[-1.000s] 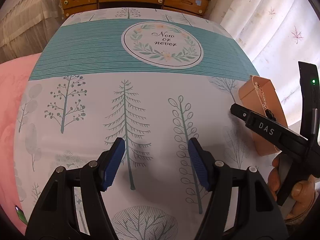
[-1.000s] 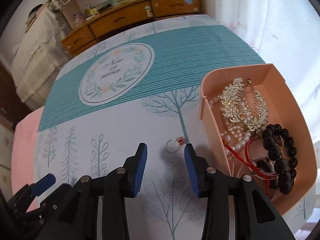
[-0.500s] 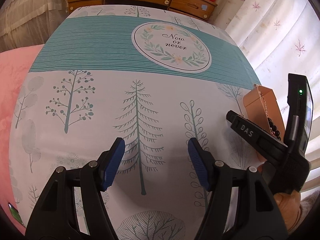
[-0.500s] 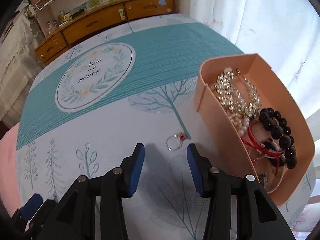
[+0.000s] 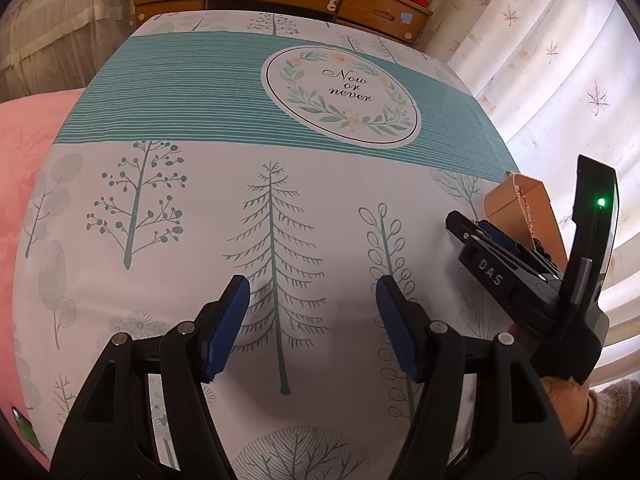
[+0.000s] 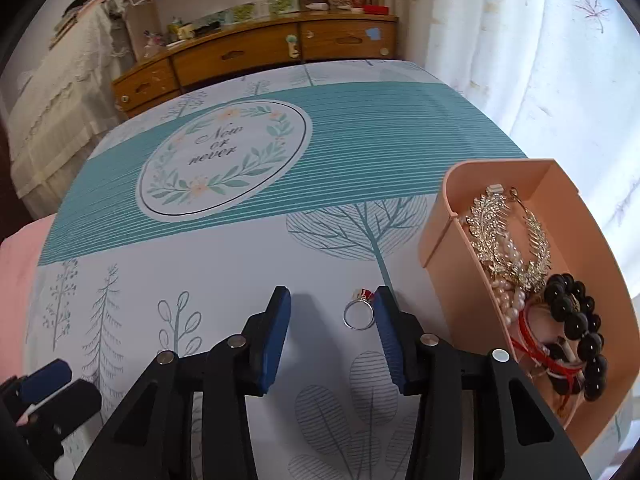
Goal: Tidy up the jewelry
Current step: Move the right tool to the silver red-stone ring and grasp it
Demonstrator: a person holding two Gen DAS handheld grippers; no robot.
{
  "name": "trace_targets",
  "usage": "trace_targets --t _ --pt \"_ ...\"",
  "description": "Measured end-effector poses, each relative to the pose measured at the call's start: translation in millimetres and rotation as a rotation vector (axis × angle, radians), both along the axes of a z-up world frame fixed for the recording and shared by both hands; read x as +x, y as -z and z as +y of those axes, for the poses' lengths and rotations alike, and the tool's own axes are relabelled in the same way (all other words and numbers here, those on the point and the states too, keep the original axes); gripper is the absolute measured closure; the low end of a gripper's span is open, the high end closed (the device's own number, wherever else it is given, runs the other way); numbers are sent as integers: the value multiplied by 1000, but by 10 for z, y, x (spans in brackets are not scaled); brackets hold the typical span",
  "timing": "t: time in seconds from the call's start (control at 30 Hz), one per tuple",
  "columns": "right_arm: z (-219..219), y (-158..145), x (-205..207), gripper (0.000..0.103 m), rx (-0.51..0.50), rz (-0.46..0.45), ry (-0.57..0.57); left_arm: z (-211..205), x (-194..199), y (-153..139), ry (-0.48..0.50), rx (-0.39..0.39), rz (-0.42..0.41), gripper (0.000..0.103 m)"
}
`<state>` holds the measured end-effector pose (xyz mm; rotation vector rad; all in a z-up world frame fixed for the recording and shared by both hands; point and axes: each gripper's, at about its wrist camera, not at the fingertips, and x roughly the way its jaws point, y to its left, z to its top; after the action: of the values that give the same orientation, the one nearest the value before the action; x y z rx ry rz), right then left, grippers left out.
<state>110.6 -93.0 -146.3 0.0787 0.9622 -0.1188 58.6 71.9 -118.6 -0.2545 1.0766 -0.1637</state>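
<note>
The right gripper [image 6: 332, 316], its jaws just narrowing yet still parted, is straddling a silver ring [image 6: 359, 312] lying on the tablecloth [image 6: 224, 264] beside the peach tray [image 6: 452, 264], while the left gripper [image 5: 312, 320] is hanging wide open over bare cloth

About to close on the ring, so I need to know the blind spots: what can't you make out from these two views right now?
- Ring, right wrist view: whether the right gripper's finger pad touches it; they overlap.
- Ring, left wrist view: hidden behind the right gripper.
- Pink box, right wrist view: its lower corner is hidden by the gripper body; the pieces under the black beads are tangled.
- Pink box, left wrist view: mostly blocked.
</note>
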Motion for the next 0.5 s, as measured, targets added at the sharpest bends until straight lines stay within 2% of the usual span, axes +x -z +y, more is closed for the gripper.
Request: trace_targets --t 0.23,0.4,0.43,0.5 --pt "-119 -5 -42 82 37 -17 -70 -2 -17 -14 -2 -11 -12 40" --pt "-104 -1 -51 87 11 -13 -77 -50 -13 -16 9 -4 -11 40" --pt "-104 -1 -56 96 22 -14 -87 -57 -16 -21 10 -3 -13 40" --pt "-106 -2 -51 99 40 -7 -93 -82 -25 -41 14 6 -17 40"
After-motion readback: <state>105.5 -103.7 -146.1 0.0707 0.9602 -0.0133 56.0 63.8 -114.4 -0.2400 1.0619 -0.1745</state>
